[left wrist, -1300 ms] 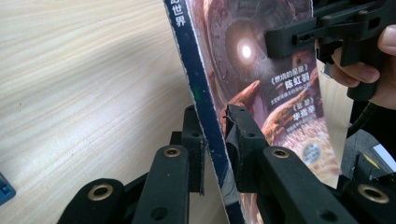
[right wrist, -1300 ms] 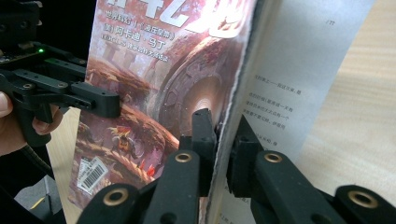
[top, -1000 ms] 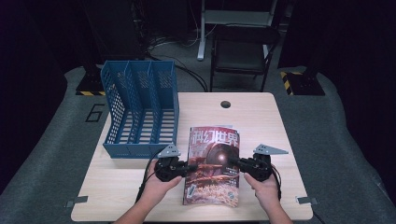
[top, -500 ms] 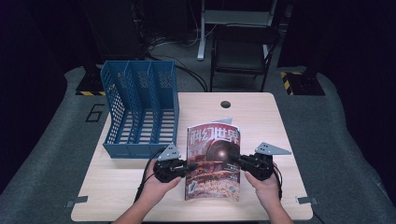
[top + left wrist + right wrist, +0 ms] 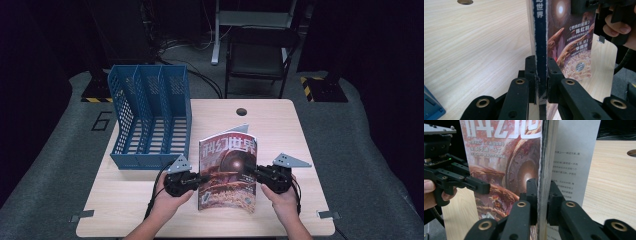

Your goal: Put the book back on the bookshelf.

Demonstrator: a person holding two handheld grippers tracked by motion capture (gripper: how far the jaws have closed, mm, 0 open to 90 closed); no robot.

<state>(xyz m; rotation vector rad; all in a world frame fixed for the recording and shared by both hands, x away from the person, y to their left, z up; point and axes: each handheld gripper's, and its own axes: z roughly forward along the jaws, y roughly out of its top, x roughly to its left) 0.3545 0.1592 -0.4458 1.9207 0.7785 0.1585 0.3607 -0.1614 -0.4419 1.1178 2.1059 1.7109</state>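
Observation:
A magazine (image 5: 227,172) with a red and brown cover stands upright on its lower edge near the table's front, held between both grippers. My left gripper (image 5: 202,176) is shut on its dark blue spine (image 5: 541,37), the pads (image 5: 530,72) pressing from both sides. My right gripper (image 5: 250,171) clamps the open page edge (image 5: 545,157). Its jaws have just been opening a little, with the pages still squeezed between the pads (image 5: 532,195). The cover (image 5: 506,157) faces the person, and a grey text page fans out behind.
A blue three-slot file rack (image 5: 150,115) stands at the table's left rear, close to the left hand. The wooden table (image 5: 295,130) has a cable hole (image 5: 242,111) near its far edge. A dark chair (image 5: 260,55) stands beyond the table.
The magazine has tipped up from leaning back to standing nearly upright, its top edge rising toward the person. Both hands stay where they were.

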